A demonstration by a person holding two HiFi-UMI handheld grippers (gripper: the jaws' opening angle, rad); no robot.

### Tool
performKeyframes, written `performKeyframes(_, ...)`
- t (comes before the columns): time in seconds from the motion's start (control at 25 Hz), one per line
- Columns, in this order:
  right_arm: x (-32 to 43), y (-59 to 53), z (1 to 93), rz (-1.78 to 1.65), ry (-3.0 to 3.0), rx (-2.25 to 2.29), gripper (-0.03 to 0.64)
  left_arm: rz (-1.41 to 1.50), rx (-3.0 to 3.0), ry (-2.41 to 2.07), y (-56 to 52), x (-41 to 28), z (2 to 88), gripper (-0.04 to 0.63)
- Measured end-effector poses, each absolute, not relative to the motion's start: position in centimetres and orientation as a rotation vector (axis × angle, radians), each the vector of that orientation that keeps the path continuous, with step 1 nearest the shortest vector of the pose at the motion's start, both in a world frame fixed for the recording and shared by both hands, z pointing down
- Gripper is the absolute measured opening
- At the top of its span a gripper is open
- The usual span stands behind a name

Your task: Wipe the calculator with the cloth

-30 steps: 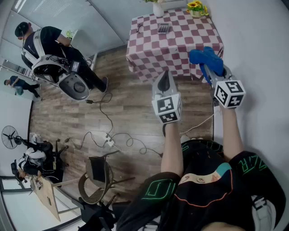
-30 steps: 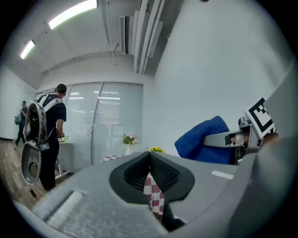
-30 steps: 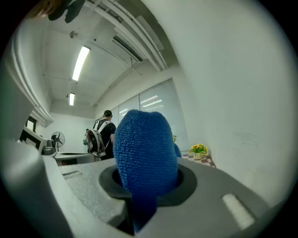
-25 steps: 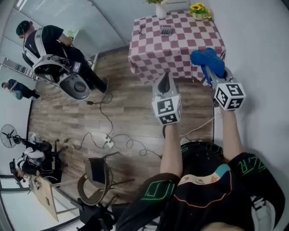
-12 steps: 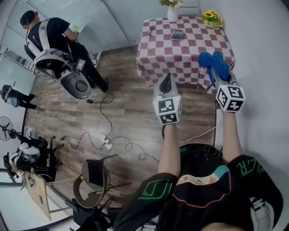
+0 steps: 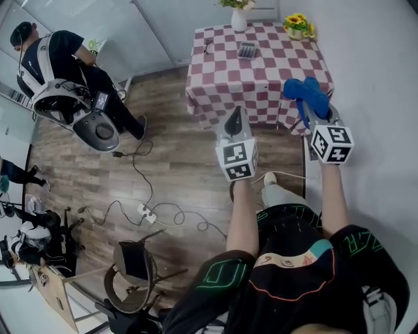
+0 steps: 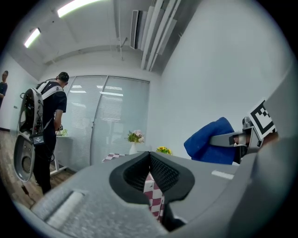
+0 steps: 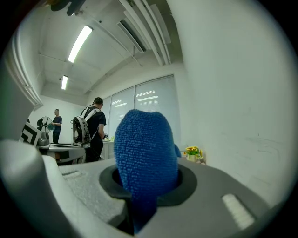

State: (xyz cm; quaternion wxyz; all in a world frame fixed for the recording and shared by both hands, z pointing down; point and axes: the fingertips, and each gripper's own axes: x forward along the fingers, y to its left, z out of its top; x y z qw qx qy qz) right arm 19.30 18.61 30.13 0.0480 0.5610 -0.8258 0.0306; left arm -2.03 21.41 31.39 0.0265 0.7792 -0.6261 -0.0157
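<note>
A grey calculator (image 6: 247, 50) lies near the far edge of a small table with a red-and-white checked cloth (image 6: 222, 72), well ahead of both grippers. My right gripper (image 6: 307, 98) is shut on a blue cloth (image 6: 304, 92), which bulges out between its jaws (image 8: 144, 158). It hangs in the air short of the table's right front corner. My left gripper (image 6: 235, 121) is held in front of the table, jaws closed together with nothing in them (image 7: 150, 173). The blue cloth (image 7: 212, 144) shows at the right of the left gripper view.
On the table stand a white vase with flowers (image 6: 239, 18) and a yellow flower pot (image 6: 297, 27). A person with backpack gear (image 6: 62, 72) stands at the left. Cables and a power strip (image 6: 144, 210) lie on the wooden floor; a chair (image 6: 134, 267) is behind-left. A white wall runs along the right.
The view has shifted, so the table and the person at the left sit differently in frame. Both grippers stay held up in front of me, the cloth still clamped.
</note>
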Motion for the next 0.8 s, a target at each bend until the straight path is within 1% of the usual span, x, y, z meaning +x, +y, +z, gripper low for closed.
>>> performKeyframes(0.2, 20.2, 15.5, 30.6, 0.093, -2.506, 1.719, 0.098, -0.009, 2.412, -1.9, 18.4, -1.0, 32.6, 0.009)
performKeyframes(0.4, 19.3, 11.3, 31.0, 0.111, -2.526, 1.688, 0.098, -0.041, 2.358, -1.949, 14.7, -2.8, 32.7, 0.009)
performKeyframes(0.68, 18.6, 4.3, 33.3, 0.246, -2.533, 1.669, 0.098, 0.123, 2.299, -1.909, 8.8, -2.6, 35.6, 0.009)
performKeyframes(0.8, 18.6, 1.4, 34.0, 0.298, -2.545, 1.673, 0.098, 0.155, 2.326, -1.896, 5.5, -2.2, 35.3, 0.011)
